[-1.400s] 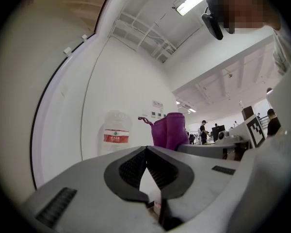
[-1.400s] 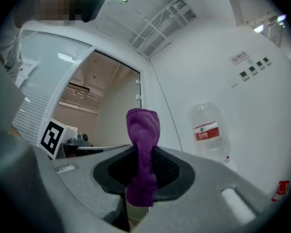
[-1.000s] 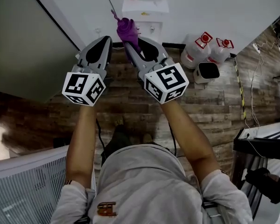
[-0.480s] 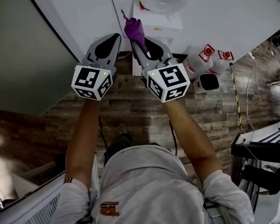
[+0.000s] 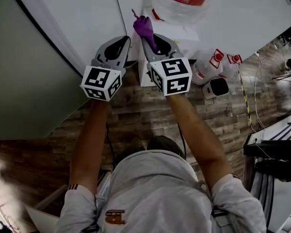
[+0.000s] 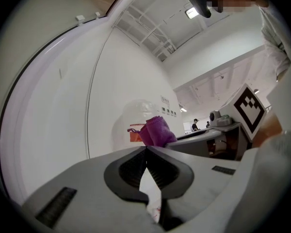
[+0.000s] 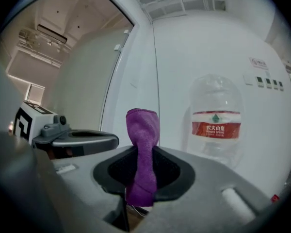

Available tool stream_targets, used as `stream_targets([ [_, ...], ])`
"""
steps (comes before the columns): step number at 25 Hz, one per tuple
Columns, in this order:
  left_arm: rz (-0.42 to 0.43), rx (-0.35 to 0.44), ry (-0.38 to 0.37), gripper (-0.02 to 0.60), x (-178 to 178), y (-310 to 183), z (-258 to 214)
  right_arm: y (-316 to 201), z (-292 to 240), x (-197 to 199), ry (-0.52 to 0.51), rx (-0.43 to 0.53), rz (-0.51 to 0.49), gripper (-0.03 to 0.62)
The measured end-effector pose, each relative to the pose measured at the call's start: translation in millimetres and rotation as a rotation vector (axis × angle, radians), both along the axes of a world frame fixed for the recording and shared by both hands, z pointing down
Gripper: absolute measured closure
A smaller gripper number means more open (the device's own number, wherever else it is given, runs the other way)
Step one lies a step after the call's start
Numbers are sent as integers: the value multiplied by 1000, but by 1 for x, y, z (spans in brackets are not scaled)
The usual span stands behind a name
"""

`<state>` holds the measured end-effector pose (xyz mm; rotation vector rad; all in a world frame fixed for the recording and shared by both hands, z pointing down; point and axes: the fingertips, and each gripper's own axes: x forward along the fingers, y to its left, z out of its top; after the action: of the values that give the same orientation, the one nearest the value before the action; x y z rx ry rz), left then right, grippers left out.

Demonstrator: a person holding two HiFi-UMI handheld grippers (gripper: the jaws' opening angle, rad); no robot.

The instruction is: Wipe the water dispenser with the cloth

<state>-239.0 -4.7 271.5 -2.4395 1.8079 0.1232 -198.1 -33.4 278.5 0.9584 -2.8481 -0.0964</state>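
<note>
The purple cloth (image 5: 146,28) (image 7: 142,144) is pinched in the right tongs (image 5: 153,38) (image 7: 144,154). The two jaws are shut on its lower part, and its top pokes up past the tips like a little roll. The cloth is up in the air, right by the top of the white water dispenser (image 5: 184,32) and just left of the big clear bottle (image 5: 182,1) (image 7: 217,118) that sits on it. I cannot tell if the cloth touches the dispenser.

The left tongs (image 5: 124,41) (image 6: 146,149) are just beside the right ones. Their jaws are closed tip to tip, with nothing between them. From the left gripper view, the cloth (image 6: 157,131) shows past the tips, in front of the bottle (image 6: 131,123).

The bottle has a red band with print on it. The dispenser stands against a white wall (image 5: 77,23). A dark grey wall (image 5: 24,81) is to the left. The floor (image 5: 136,115) is brown wood boards. Two spare water jugs (image 5: 211,57) with red marks stand on the floor to the right of the dispenser. A small white box with a dark top (image 5: 216,86) is next to them. A thin cable (image 5: 247,91) runs over the floor there. The person's grey shirt (image 5: 150,193) fills the bottom of the head view.

A second ago only the bottom of the bottle showed. Now its red band shows too. Both tongs have come up nearer to the dispenser, and the cloth is closer to the bottle. The right tongs still hold the cloth the same way.
</note>
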Motion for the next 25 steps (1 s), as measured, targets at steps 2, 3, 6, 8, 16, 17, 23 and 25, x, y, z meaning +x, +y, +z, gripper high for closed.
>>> stream_targets([
  [2, 10, -6, 6, 583, -9, -11, 3, -15, 3, -11, 26, -4, 24, 505],
  [3, 15, -9, 9, 583, -13, -17, 5, -23, 5, -17, 39, -4, 36, 505],
  [6, 28, -14, 21, 583, -26, -35, 11, -48, 12, -36, 84, -7, 67, 505],
  [8, 30, -20, 31, 583, -35, -49, 16, -66, 19, -47, 113, -12, 84, 505],
  [16, 39, -53, 27, 583, -71, -127, 46, -161, 57, -79, 187, -62, 172, 505],
  [17, 39, -57, 27, 583, -76, -139, 49, -173, 63, -82, 196, -73, 181, 504],
  [23, 49, -81, 37, 583, -97, -194, 70, -238, 98, -100, 272, -121, 241, 503],
  [25, 64, -83, 37, 583, -100, -206, 73, -255, 111, -102, 303, -144, 277, 503],
])
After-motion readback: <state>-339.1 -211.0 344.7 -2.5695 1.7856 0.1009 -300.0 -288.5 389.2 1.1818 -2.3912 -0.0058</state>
